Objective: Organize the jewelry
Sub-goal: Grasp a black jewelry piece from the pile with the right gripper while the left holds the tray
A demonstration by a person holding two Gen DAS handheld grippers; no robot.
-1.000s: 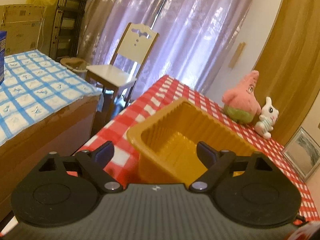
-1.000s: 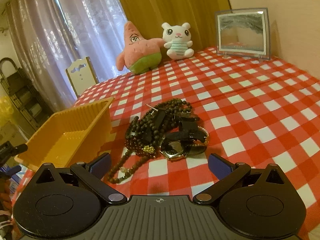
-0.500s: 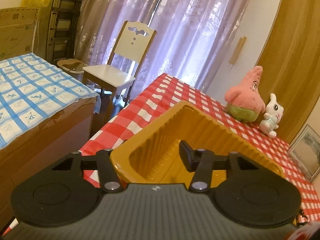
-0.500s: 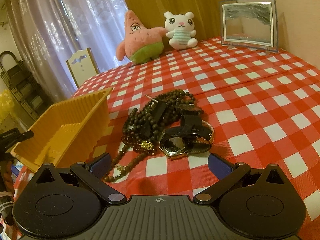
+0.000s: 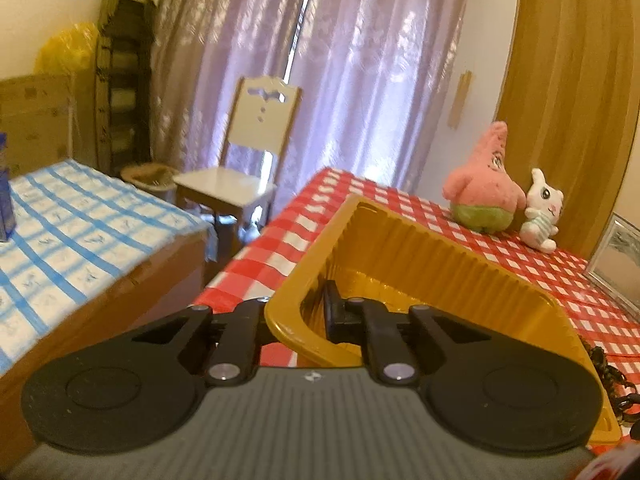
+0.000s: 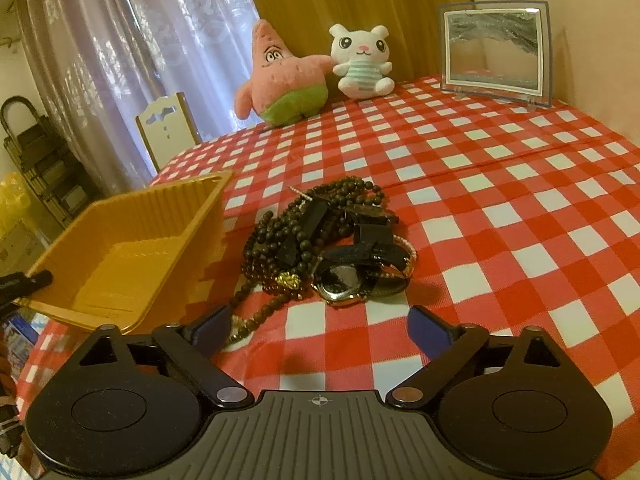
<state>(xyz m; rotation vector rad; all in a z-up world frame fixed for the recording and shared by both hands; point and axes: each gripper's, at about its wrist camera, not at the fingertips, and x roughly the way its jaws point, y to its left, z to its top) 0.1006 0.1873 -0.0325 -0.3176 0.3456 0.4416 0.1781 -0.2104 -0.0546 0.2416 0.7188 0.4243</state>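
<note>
Lilac sheer curtains (image 5: 360,64) are hanging across the window and ochre drapes (image 5: 572,92) are covering the wall beside them; a white chair (image 5: 240,160) is standing between a blue-checked surface (image 5: 72,232) and the table; a red-and-white checked tablecloth (image 6: 500,208) is covering that table; a yellow plastic tray (image 6: 132,248) is tilting at its left edge; the left gripper (image 5: 316,314), its jaws having just been closing, is clamping the tray's near wall; the right gripper (image 6: 320,326), jaws wide though having just been closing a little, is hovering empty; a jewelry pile (image 6: 324,240) of dark beads and a watch is lying just beside the tray; a pink starfish plush (image 6: 284,80), a white bunny plush (image 6: 362,64) and a framed picture (image 6: 496,52) are sitting at the far edge.
</note>
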